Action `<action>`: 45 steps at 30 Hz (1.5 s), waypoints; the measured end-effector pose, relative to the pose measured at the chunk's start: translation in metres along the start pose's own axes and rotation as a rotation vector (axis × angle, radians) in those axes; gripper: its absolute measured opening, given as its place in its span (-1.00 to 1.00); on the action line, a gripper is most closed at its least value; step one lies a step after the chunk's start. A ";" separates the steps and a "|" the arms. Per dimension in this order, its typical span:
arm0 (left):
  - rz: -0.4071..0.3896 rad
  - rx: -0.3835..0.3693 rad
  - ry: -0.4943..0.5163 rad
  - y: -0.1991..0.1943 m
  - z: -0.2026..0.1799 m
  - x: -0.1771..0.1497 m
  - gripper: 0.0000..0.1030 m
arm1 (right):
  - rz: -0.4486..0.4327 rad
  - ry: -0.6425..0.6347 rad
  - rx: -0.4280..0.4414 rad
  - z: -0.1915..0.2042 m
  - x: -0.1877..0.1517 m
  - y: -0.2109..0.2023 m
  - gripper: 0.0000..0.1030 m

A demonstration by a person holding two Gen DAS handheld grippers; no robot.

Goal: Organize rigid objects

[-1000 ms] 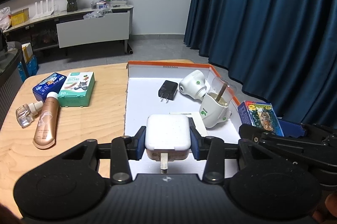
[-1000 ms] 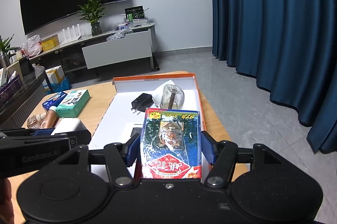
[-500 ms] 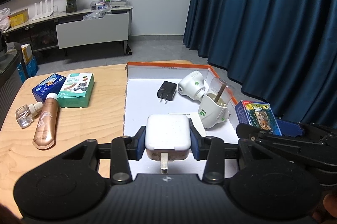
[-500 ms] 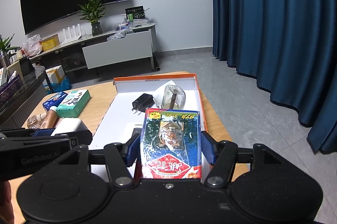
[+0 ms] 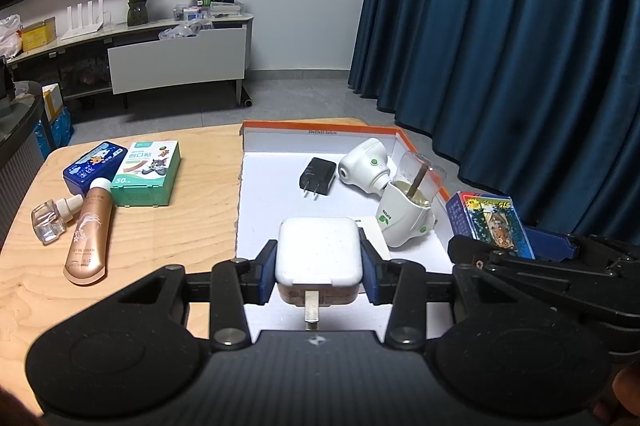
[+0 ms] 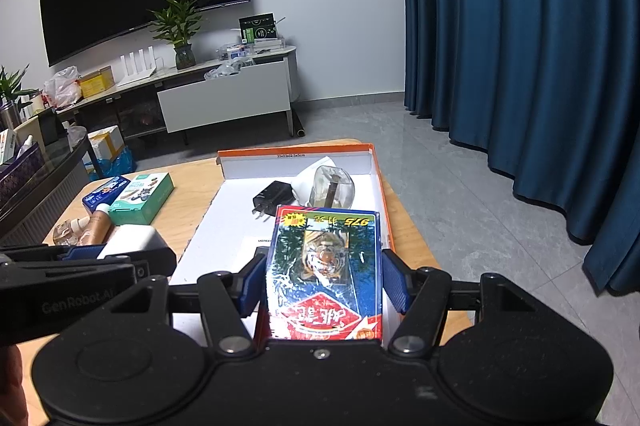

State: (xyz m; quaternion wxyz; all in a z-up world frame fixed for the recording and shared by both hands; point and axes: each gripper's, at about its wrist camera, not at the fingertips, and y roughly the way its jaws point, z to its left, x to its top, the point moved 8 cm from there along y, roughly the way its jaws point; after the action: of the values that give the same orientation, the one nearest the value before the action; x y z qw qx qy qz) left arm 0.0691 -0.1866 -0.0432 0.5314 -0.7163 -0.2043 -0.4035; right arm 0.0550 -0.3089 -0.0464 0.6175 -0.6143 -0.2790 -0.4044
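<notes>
My left gripper point(image 5: 319, 268) is shut on a white square charger point(image 5: 318, 250), held over the near part of the white tray with an orange rim point(image 5: 320, 125). My right gripper point(image 6: 324, 276) is shut on a blue box with a tiger picture point(image 6: 325, 266), held over the tray's right near side; the box also shows in the left wrist view point(image 5: 490, 222). In the tray lie a black plug adapter point(image 5: 317, 176) and two white plug-in diffusers point(image 5: 406, 210), one with a clear bottle.
On the wooden table point(image 5: 160, 226) left of the tray lie a green box point(image 5: 146, 172), a blue tin point(image 5: 94, 166), a bronze tube point(image 5: 89, 238) and a small clear bottle point(image 5: 50, 222). Blue curtains hang on the right. A TV cabinet stands at the back.
Both grippers keep their hold. The view has shifted very slightly; nothing else has moved.
</notes>
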 end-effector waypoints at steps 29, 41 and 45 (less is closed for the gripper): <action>0.001 -0.005 0.003 0.001 -0.002 -0.001 -0.18 | 0.002 -0.001 -0.003 -0.001 0.002 -0.001 0.41; 0.003 -0.008 0.000 0.001 -0.001 -0.001 -0.18 | 0.008 -0.005 -0.003 -0.003 0.001 0.001 0.42; 0.004 -0.007 0.000 0.001 -0.001 -0.001 -0.18 | 0.009 -0.006 -0.002 -0.003 0.001 0.001 0.42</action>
State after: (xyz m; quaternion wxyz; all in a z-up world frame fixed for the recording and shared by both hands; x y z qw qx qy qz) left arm 0.0693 -0.1875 -0.0447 0.5295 -0.7187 -0.2016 -0.4031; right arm 0.0560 -0.3116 -0.0460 0.6177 -0.6176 -0.2776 -0.4000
